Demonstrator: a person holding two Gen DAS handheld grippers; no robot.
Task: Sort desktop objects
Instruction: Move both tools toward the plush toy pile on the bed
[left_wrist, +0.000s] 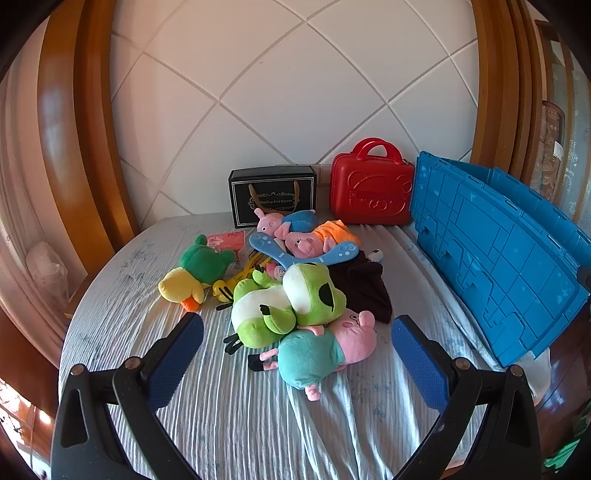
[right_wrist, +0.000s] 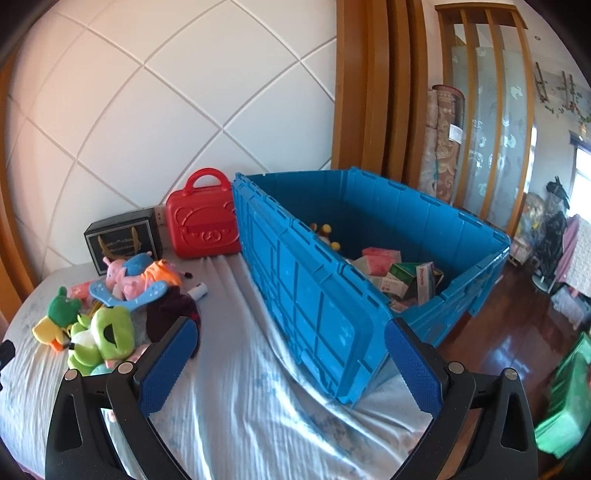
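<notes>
Left wrist view: the left gripper (left_wrist: 297, 343) hangs over the cloth-covered table (left_wrist: 229, 417), jaws spread wide and holding nothing. The toy pile lies just ahead. Three pig plushes show: one in teal (left_wrist: 321, 356) nearest, between the fingertips, one in orange (left_wrist: 319, 240) and one in blue (left_wrist: 286, 221) farther back. One frog plush (left_wrist: 284, 304) touches the teal pig. One duck plush (left_wrist: 195, 271) lies to the left. One blue curved toy (left_wrist: 303, 256), one dark cloth (left_wrist: 360, 284), one black box (left_wrist: 272, 195) and one red case (left_wrist: 371, 188) complete the count. Of the crate (left_wrist: 491, 254), only the outer wall shows here.

Right wrist view: the right gripper (right_wrist: 291, 354) is likewise spread and empty. This view alone shows the crate interior (right_wrist: 402, 221), holding several cartons (right_wrist: 402, 275) and a toy with yellow knobs (right_wrist: 325, 232). The pile (right_wrist: 118, 295) sits left of the crate, on the table.
</notes>
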